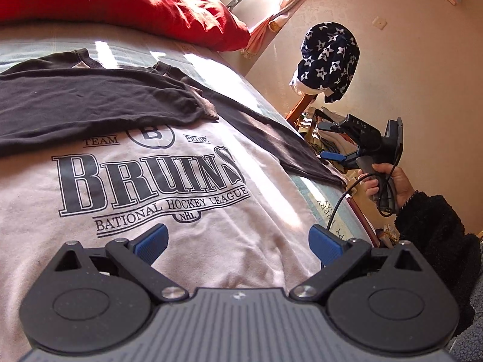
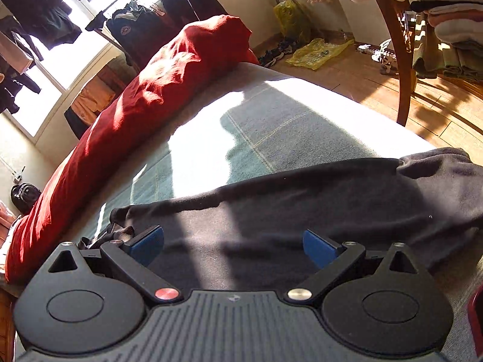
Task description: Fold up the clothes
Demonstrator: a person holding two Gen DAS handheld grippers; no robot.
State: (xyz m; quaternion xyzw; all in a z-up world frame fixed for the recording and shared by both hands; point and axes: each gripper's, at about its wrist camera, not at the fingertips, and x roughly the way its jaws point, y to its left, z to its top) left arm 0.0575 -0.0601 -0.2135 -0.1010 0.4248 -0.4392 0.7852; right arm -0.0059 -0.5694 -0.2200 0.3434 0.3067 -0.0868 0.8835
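Presently both pairs of jaws stand wide apart, gripping nothing. The left gripper (image 1: pixel 237 242) hovers over the printed chest of a pale pink cotton sweatshirt with dark sleeves (image 1: pixel 181 211), which lies face up on the grey-green checked bedspread (image 2: pixel 271 126). One dark sleeve (image 1: pixel 90 102) is laid across the upper chest; the other (image 1: pixel 271 141) trails toward the bed edge. The right gripper (image 2: pixel 234 246) hovers over dark cloth. Judgement: sleeve folding is in hand. Any next fold calls for pinching a single layer at an edge.
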